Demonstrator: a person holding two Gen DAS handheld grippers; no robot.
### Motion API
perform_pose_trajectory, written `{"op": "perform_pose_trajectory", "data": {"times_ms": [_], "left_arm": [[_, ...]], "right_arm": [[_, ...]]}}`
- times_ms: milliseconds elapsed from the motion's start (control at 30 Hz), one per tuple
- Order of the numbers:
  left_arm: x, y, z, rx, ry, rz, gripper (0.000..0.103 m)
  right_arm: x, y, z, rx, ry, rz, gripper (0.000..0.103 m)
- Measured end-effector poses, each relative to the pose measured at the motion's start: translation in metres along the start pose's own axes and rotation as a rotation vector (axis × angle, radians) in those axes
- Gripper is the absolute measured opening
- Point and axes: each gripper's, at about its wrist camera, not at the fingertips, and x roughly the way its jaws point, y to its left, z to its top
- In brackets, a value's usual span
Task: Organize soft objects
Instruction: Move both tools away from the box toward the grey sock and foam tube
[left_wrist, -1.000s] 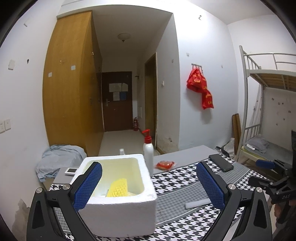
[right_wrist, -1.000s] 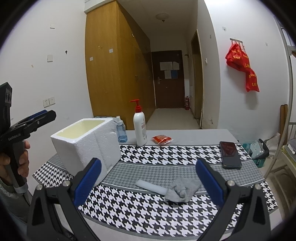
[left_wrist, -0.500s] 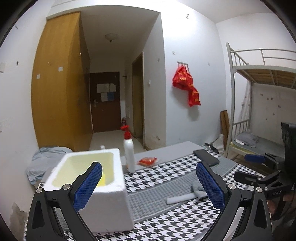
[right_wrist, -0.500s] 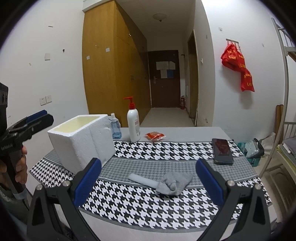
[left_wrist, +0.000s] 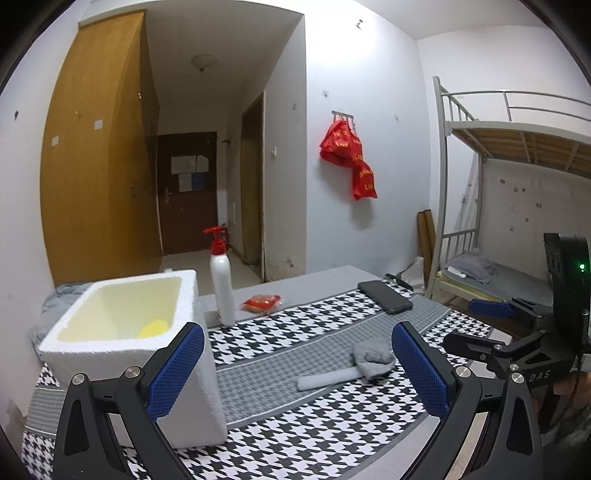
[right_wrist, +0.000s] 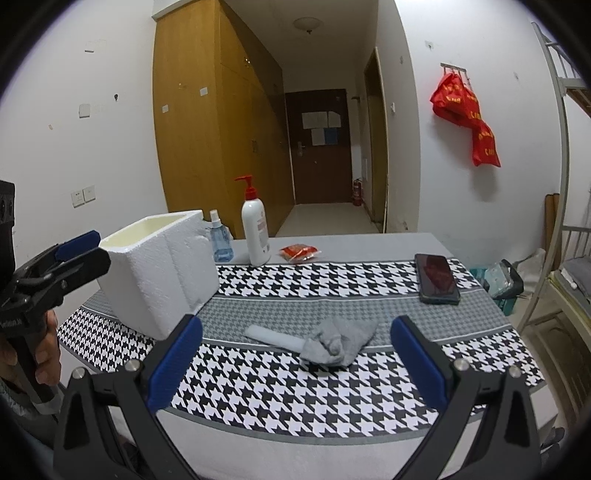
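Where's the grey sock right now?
In both views the grey sock lies on the tablecloth, between the foam box and the phone.

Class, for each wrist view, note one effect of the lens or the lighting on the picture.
Left wrist view: fisheye bends the metal bunk bed frame and darkens the corners; even, soft light. Right wrist view: the wooden wardrobe bows, and the black phone's screen carries a reddish reflection.

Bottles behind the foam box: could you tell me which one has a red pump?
The tall white plastic bottle; the small blue spray bottle beside it has a white nozzle.
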Motion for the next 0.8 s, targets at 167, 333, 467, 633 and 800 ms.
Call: {"op": "perform_pose_trajectory", "data": {"times_ms": [167,333,467,633,800], "left_arm": [[0.005,-0.009,-0.004,0.004,0.009,-0.023,0.102],[0.010,-0.017,-0.009,0.016,0.012,-0.045,0.102],[0.017,-0.022,-0.013,0.015,0.028,-0.056,0.102],[0.028,-0.023,-0.020,-0.004,0.063,-0.062,0.102],[0.040,-0.027,-0.026,-0.006,0.098,-0.057,0.102]], "right_arm": [[0.001,-0.004,-0.005,0.009,0.012,-0.006,0.103],[0.003,-0.007,-0.011,-0.003,0.025,-0.040,0.103],[0.004,-0.011,-0.015,0.000,0.032,-0.045,0.103],[0.008,-0.019,-0.021,0.015,0.045,-0.058,0.103],[0.015,-0.026,-0.026,0.023,0.059,-0.049,0.103]]}}
